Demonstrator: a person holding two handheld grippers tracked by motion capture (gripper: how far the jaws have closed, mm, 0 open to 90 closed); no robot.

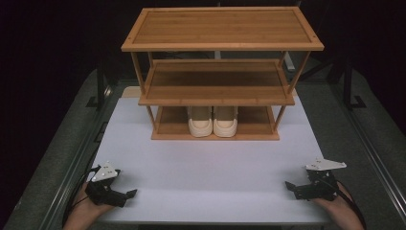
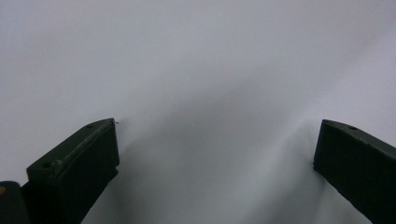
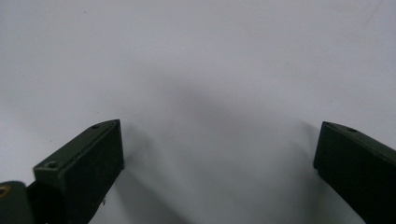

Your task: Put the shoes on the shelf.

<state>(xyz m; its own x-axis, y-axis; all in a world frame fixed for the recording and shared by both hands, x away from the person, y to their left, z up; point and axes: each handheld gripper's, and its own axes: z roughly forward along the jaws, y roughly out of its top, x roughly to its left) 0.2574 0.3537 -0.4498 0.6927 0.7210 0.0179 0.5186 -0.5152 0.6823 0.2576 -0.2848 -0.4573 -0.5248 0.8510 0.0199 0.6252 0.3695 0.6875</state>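
A three-tier bamboo shoe rack (image 1: 220, 45) stands at the far side of the white table (image 1: 206, 167). A pair of cream shoes (image 1: 212, 122) sits side by side on its bottom shelf, toes toward me. My left gripper (image 1: 128, 196) rests near the table's front left corner, held by a hand. In the left gripper view it (image 2: 217, 140) is open, with bare white tabletop between the jaws. My right gripper (image 1: 289, 187) rests near the front right corner, also hand-held. The right gripper view has it (image 3: 219, 140) open over plain tabletop.
The rack's top shelf and middle shelf (image 1: 216, 81) hold nothing. Wide white tabletop lies between the grippers and the rack. Grey floor and metal rails (image 1: 72, 163) flank the table on both sides.
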